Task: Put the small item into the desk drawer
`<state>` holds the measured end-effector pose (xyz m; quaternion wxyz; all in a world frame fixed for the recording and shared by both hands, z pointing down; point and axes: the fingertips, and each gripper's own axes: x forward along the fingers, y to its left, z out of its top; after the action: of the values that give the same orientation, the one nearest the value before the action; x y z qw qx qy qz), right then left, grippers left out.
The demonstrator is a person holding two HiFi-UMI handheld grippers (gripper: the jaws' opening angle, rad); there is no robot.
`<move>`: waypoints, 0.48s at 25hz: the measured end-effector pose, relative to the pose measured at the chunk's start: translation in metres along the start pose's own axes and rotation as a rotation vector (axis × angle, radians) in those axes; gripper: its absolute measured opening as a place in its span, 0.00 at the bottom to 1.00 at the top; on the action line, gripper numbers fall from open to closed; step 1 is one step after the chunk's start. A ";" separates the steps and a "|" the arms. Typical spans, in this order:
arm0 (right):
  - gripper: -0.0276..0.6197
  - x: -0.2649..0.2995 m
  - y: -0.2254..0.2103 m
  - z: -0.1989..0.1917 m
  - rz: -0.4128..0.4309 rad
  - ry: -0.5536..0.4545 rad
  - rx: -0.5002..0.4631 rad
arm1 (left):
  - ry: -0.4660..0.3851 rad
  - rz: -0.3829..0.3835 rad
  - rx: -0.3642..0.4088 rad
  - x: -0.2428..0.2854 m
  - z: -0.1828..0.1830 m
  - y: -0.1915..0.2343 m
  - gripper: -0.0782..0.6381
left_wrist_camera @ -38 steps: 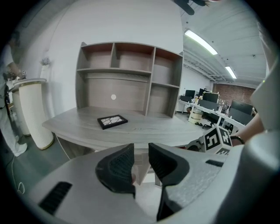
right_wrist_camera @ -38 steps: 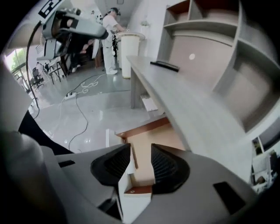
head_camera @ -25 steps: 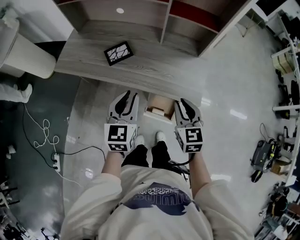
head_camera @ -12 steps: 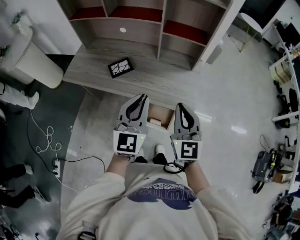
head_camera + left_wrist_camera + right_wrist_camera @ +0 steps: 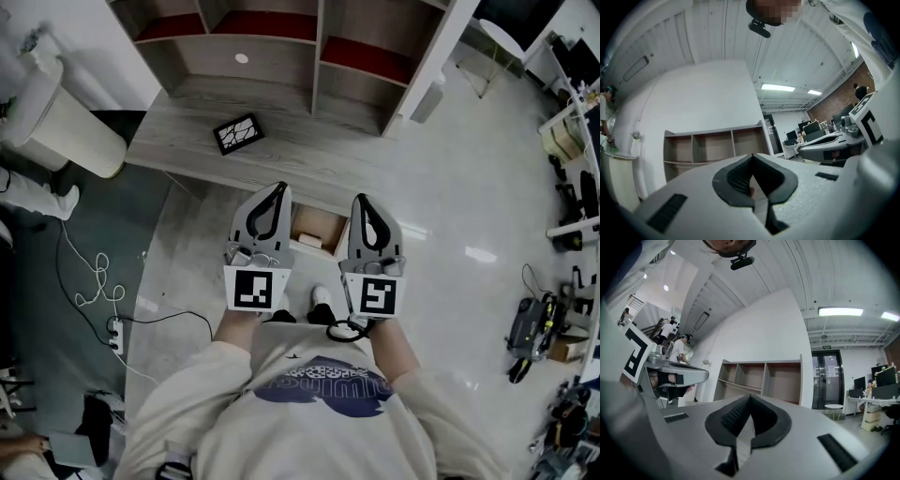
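Head view: left gripper (image 5: 277,188) and right gripper (image 5: 361,200) are level over the open drawer (image 5: 328,223). A pale small item (image 5: 307,241) lies inside (a dark tile (image 5: 237,132) sits on the desk (image 5: 309,161)).
Left gripper view: jaws together, nothing held.
Right gripper view: same.
Placement looks done. Next move: push the drawer closed.

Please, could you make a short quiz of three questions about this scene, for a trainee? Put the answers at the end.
1. True or false: the small dark item lies inside the open drawer.
2. The right gripper is: A) wide open; B) shut and empty; C) shut on the item.
3. Fill in: in the head view, the drawer shows between the two ____.
Key: 1 false, it lies on the desk top. 2 B. 3 grippers; the left gripper is shut too.
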<state>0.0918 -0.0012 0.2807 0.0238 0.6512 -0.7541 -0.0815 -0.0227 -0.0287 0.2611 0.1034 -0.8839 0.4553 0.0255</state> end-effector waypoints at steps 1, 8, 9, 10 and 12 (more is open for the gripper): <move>0.04 0.001 -0.001 -0.001 -0.005 0.011 -0.006 | -0.001 0.000 0.001 0.000 0.000 0.001 0.12; 0.04 0.004 -0.004 -0.004 -0.020 0.004 0.004 | 0.002 -0.006 0.001 0.002 -0.005 0.001 0.12; 0.04 0.004 -0.005 -0.006 -0.021 0.014 -0.007 | 0.004 -0.006 0.002 0.003 -0.005 0.001 0.12; 0.04 0.003 -0.006 -0.007 -0.022 0.019 -0.014 | 0.005 -0.008 0.007 0.003 -0.005 0.001 0.12; 0.04 0.004 -0.008 -0.007 -0.031 0.018 -0.009 | 0.005 -0.008 0.012 0.004 -0.005 0.001 0.12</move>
<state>0.1002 -0.0067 0.2857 0.0322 0.6633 -0.7434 -0.0795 -0.0217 -0.0333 0.2652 0.1075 -0.8853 0.4521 0.0202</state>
